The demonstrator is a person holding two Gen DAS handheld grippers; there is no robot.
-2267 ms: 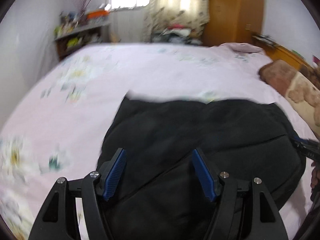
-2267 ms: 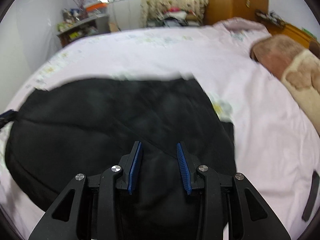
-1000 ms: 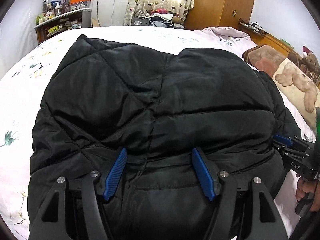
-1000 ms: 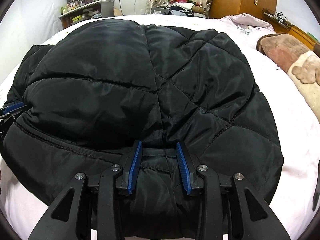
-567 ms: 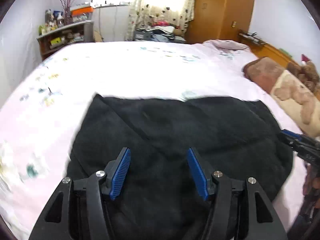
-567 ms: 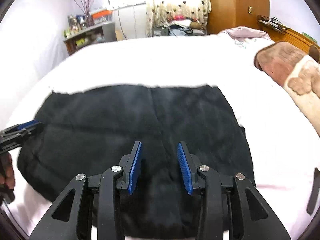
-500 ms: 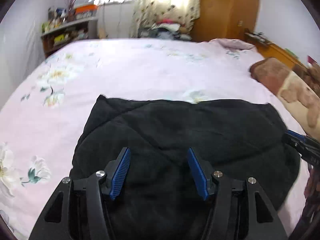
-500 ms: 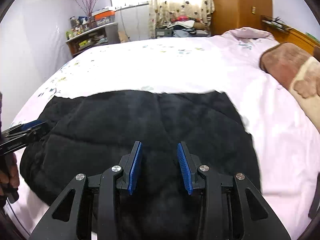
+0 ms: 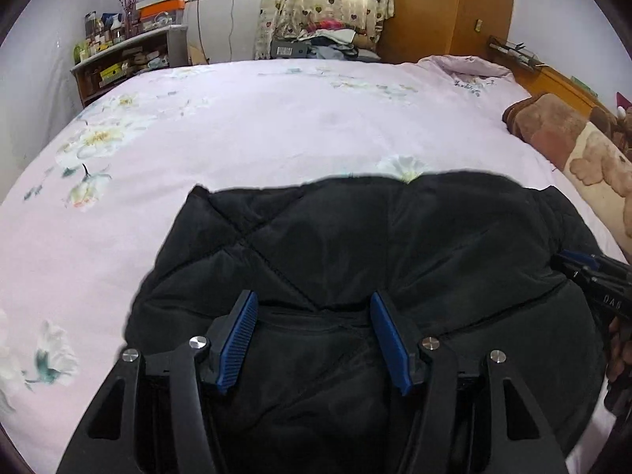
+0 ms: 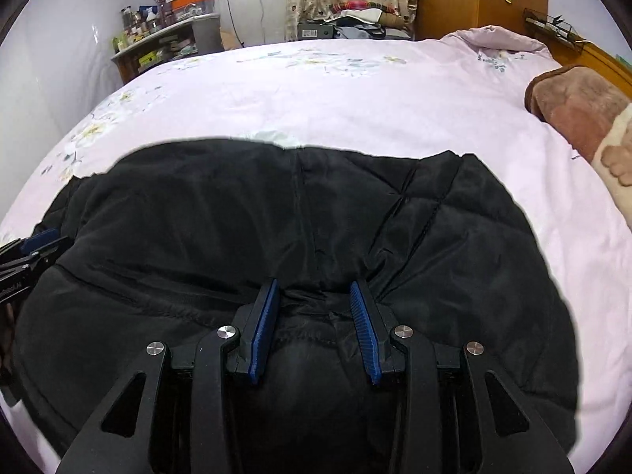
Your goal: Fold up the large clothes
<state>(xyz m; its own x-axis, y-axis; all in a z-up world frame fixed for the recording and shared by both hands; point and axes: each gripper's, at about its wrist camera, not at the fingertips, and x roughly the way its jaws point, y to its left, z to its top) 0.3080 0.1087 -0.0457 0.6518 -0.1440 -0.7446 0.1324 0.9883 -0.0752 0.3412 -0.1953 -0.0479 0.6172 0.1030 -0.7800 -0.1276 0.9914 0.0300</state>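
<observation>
1. Covering almost the whole view, the bed [image 9: 276,126] carried a pale pink floral sheet, with a brown blanket [image 10: 572,98] at its right side and a shelf [image 9: 126,59] by the far wall.
2. The black quilted jacket [image 10: 276,217] lay spread on the near part of the sheet, its far edge flat on the bed and its near hem lifted toward both cameras.
3. The left gripper [image 9: 314,304] had its jaws rather wide, with the hem bunched between them; I could not tell if the pads really pinched the cloth.
4. The right gripper [image 10: 314,288] stood narrower, and a fold of the hem sat squeezed between its blue pads [image 10: 264,324], so it seemed to grasp the jacket.
5. My judgement: the step in hand was laying the jacket out and smoothing it, holding the hem at two places. The next move probably called for carrying this hem forward over the body toward the far edge, both grippers level, so that the thick padding would not slide crooked.
</observation>
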